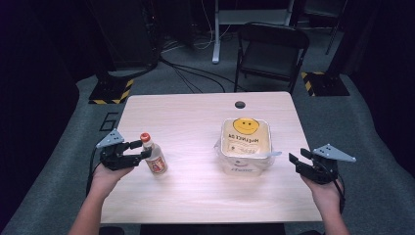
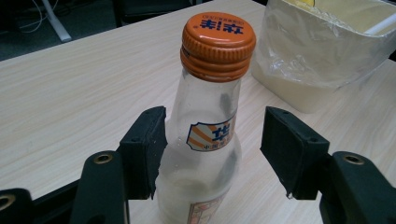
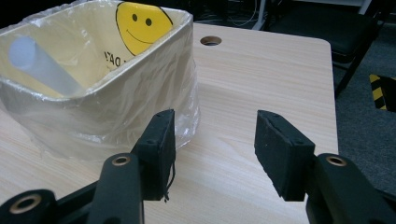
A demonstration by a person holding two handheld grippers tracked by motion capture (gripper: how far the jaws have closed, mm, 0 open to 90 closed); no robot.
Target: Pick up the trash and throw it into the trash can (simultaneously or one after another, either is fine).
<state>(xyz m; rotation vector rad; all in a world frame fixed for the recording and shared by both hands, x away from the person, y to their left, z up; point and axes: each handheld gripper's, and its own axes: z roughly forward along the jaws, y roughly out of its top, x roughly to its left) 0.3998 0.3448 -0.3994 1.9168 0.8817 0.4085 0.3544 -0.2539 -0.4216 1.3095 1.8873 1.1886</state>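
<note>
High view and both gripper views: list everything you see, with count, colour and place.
Table: one, light wood, centre.
Bottle: one, clear glass with orange cap, table's left, upright.
Bin: one, cream with yellow smiley, plastic-lined, table's right.
Chair: one, black, beyond the table.
Left gripper: one, black, around the bottle; one pad touches the glass, the other stands apart.
Right gripper: one, black, open, right of the bin.
</note>
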